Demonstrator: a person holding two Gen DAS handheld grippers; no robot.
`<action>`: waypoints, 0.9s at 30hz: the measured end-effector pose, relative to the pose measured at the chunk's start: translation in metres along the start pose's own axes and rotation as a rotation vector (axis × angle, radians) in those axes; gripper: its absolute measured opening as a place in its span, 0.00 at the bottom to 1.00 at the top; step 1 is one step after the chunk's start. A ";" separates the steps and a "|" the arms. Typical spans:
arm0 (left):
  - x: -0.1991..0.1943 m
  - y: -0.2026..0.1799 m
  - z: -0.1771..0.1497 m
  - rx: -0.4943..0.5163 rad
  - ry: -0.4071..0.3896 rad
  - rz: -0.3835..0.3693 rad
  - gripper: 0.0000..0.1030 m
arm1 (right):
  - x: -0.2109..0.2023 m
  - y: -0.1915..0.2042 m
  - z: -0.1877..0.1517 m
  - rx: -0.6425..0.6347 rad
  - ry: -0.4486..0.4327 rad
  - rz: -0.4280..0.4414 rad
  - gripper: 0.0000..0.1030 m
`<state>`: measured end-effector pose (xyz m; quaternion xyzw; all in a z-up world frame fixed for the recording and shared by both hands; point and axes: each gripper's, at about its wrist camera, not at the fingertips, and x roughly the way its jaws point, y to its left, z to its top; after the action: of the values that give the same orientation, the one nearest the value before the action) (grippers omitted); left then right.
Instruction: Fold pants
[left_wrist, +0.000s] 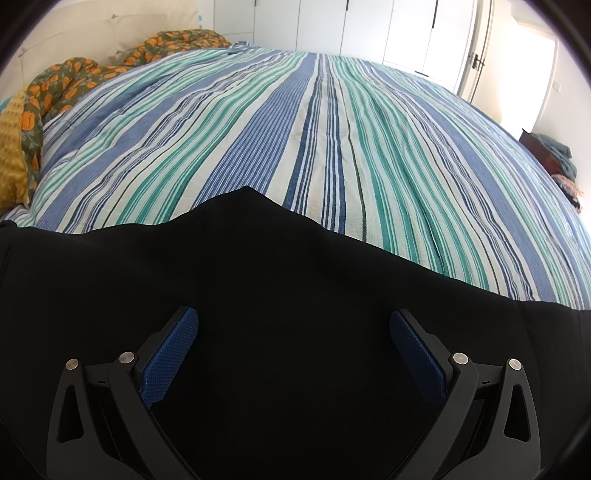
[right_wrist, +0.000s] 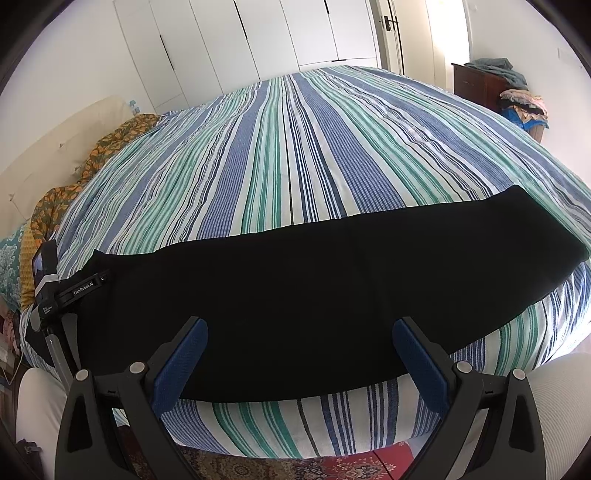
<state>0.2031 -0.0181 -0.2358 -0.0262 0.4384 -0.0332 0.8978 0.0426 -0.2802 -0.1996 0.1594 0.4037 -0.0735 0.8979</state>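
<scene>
While my two grippers hang over the near edge of the bed (right_wrist: 332, 147), the black pants (right_wrist: 332, 280) lie flat on the striped cover (left_wrist: 332, 147). They make one long dark band that runs from left to right along the side of the bed close to me.

My left gripper (left_wrist: 294, 319) is right above the pants. Its two blue pads (left_wrist: 168, 363) are wide apart, and nothing is between them but the black cloth lying below. I can't tell if the tips touch the cloth. From the right wrist view I can see this left gripper at the left end of the pants.

My right gripper (right_wrist: 300, 330) is over the near edge of the pants, more to the middle. Its blue pads (right_wrist: 421, 363) are wide apart too, and it grips nothing.

At the left end of the bed there is a flowery orange blanket (left_wrist: 74, 81). White cupboard doors (right_wrist: 240, 37) stand behind the bed. A brown dresser (right_wrist: 476, 83) with a pile of clothes (right_wrist: 522, 105) on it is far off to the right. A red rug (right_wrist: 314, 463) is on the floor below the bed.
</scene>
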 end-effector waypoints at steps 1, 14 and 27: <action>0.000 0.000 0.000 0.000 0.000 0.000 1.00 | 0.000 0.000 0.000 0.000 0.000 0.000 0.97; 0.000 0.000 0.000 0.000 0.000 0.000 1.00 | 0.002 -0.002 0.000 0.007 0.003 0.002 0.97; 0.000 0.000 0.000 0.000 0.000 0.000 1.00 | 0.001 -0.003 -0.001 0.022 0.000 0.012 0.97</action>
<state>0.2030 -0.0180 -0.2358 -0.0261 0.4384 -0.0332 0.8978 0.0423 -0.2826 -0.2014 0.1715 0.4022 -0.0726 0.8964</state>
